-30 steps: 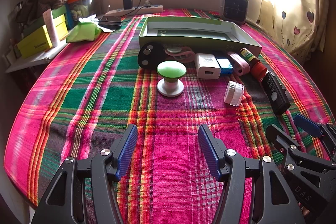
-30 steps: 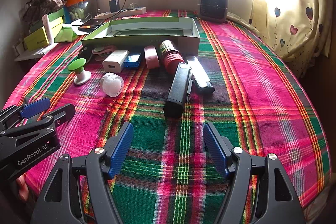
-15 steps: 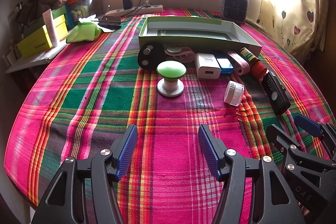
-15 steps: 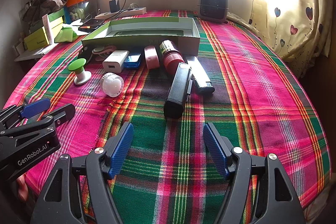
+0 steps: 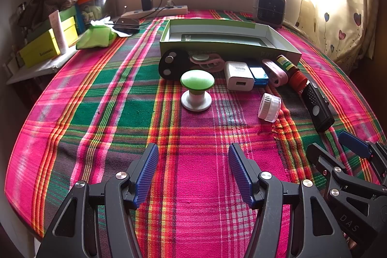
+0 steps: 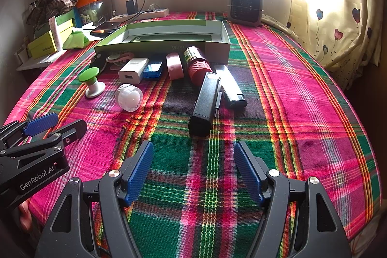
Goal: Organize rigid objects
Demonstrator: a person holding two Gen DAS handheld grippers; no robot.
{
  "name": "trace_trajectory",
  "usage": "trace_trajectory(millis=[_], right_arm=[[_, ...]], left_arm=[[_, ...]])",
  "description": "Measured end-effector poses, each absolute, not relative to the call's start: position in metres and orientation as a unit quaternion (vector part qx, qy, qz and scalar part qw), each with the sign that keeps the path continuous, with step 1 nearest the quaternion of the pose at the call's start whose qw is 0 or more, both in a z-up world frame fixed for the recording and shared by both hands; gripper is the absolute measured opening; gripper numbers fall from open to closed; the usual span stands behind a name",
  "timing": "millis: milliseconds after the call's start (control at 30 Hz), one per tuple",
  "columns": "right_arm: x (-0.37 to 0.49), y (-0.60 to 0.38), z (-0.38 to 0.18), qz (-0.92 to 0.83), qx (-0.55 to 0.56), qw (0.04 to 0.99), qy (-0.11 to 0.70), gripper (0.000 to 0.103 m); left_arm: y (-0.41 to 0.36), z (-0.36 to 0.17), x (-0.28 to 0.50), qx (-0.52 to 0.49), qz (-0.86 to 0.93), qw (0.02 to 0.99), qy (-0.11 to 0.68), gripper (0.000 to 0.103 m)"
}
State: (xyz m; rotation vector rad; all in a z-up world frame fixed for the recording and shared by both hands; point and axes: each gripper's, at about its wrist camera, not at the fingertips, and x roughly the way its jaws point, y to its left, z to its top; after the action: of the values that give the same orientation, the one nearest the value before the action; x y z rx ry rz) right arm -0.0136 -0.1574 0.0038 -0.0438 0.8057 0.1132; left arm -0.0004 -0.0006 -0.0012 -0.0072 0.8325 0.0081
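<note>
An open green box [image 5: 229, 40] [image 6: 164, 40] lies on the plaid cloth with a row of small items in front of it. Among them are a green-topped knob [image 5: 197, 91] [image 6: 92, 81], a white charger [image 5: 238, 75] [image 6: 133, 67], a blue case [image 5: 258, 71], a pink roll [image 6: 174, 65], a red-capped bottle [image 6: 197, 62], a white cap [image 5: 269, 107] [image 6: 129, 97] and a long black device [image 5: 316, 108] [image 6: 205, 103]. My left gripper [image 5: 193, 172] stands open well short of the knob, empty. My right gripper [image 6: 193, 169] is open too, just short of the black device.
At the back stand a small grey heater [image 5: 270, 7], a power strip [image 5: 154, 11] with a charger plugged in, and a phone [image 5: 125, 23]. Yellow and green boxes [image 5: 41, 48] crowd the left shelf. A curtain [image 6: 338, 16] hangs on the right.
</note>
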Motion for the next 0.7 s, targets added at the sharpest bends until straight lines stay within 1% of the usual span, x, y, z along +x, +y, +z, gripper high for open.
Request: trace_trajectory(millis=[233, 467, 700], right_arm=[[-0.011, -0.159, 0.009, 0.067, -0.021, 0.914, 0.398, 0.069], [0.004, -0.164, 0.010, 0.076, -0.009, 0.907, 0.415, 0.070], [0.023, -0.166, 0.010, 0.078, -0.004, 0.899, 0.431, 0.070]], left_arm=[[0.005, 0.000, 0.005, 0.001, -0.011, 0.912, 0.411, 0.059], [0.022, 0.003, 0.019, -0.039, -0.043, 0.906, 0.420, 0.059], [0.026, 0.003, 0.042, -0.035, -0.045, 0.900, 0.431, 0.059]])
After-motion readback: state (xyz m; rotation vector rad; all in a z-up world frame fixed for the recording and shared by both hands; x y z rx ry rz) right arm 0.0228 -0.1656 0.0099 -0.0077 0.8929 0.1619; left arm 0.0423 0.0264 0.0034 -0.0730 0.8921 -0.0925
